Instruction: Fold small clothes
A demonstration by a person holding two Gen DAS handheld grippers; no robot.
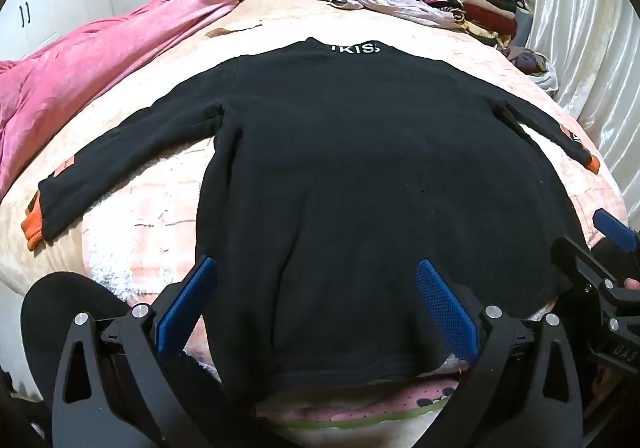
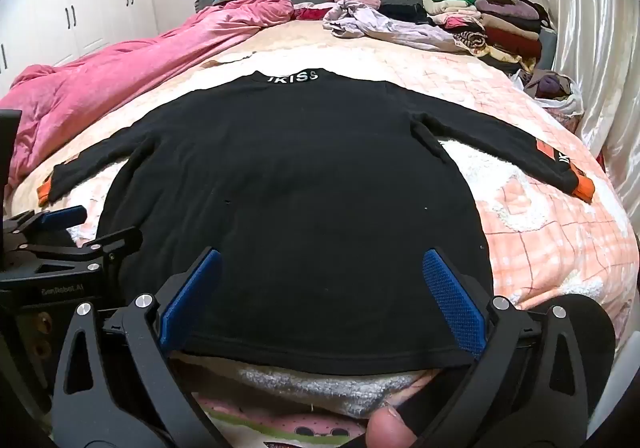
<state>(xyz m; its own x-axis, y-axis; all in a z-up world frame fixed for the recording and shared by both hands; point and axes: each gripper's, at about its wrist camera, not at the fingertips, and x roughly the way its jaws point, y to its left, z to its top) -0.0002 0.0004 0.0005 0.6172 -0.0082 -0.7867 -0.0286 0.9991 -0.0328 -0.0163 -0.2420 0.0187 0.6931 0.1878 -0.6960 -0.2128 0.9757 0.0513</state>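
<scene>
Nearest, the left gripper and right gripper hover above the hem of the black long-sleeved top, both released with jaws spread wide, gripping nothing. The top lies flat on the pink bed cover, 2 sleeves outstretched. Beyond its collar sit a pink duvet and a stack of folded clothes

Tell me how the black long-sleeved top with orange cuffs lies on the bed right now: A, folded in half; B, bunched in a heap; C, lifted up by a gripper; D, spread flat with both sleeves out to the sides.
D: the black long-sleeved top with orange cuffs lies flat on the bed, one sleeve out to each side, and the open left gripper and right gripper hold nothing.
</scene>
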